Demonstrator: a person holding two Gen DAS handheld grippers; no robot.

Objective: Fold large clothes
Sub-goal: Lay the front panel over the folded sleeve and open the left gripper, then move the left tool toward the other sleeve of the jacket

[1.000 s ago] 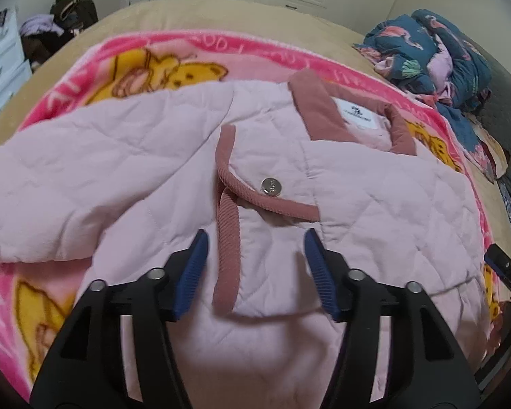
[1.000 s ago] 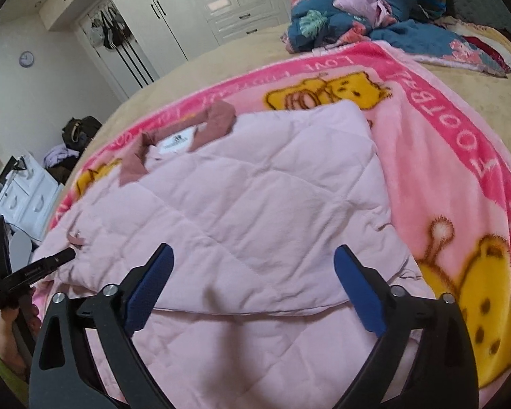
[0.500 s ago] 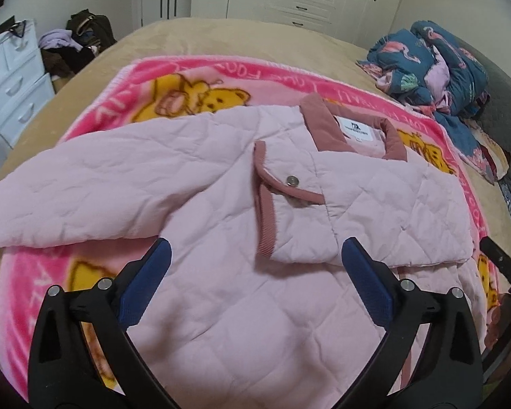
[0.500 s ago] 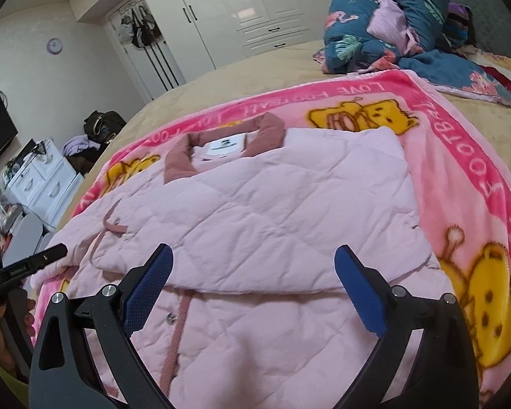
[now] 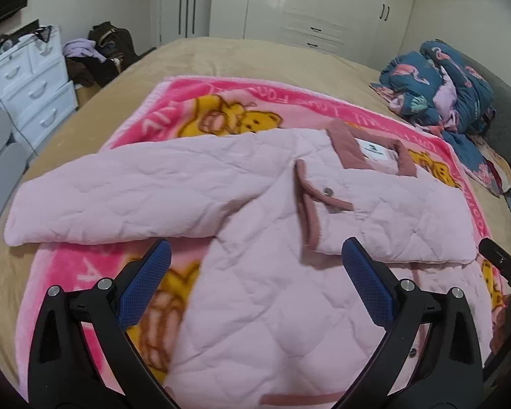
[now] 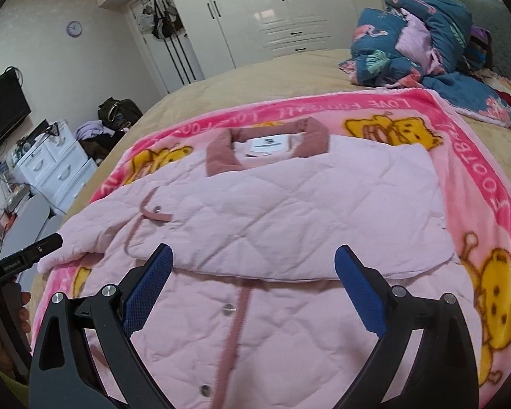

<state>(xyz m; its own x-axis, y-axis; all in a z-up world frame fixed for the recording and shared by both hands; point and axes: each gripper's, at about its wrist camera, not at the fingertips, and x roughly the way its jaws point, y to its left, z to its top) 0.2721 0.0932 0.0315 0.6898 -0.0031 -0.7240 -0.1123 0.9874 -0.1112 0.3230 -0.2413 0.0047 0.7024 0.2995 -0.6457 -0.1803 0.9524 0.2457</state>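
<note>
A pale pink quilted jacket point(image 5: 265, 293) with a dusty-rose collar point(image 5: 349, 148) lies front up on a pink cartoon-bear blanket point(image 5: 201, 109). Its right sleeve is folded across the chest point(image 6: 289, 211); the other sleeve point(image 5: 126, 197) stretches out to the left. My left gripper point(image 5: 255, 272) hovers open above the jacket's lower body, with nothing between its blue pads. My right gripper point(image 6: 253, 272) is also open and empty, above the folded sleeve's lower edge and the snap-button placket point(image 6: 236, 310). The left gripper's tip point(image 6: 27, 252) and the hand holding it show at the left edge of the right wrist view.
The blanket covers a tan bed point(image 5: 242, 58). A heap of blue flamingo-print bedding point(image 6: 422, 37) sits at the far right corner. White drawers point(image 5: 34, 81) and a dark bag with clothes point(image 5: 102, 51) stand left of the bed, white wardrobes point(image 6: 289, 6) behind it.
My left gripper has opened wide, letting go of the folded sleeve cuff, and both grippers have pulled back and up, so more of the jacket and room shows.
</note>
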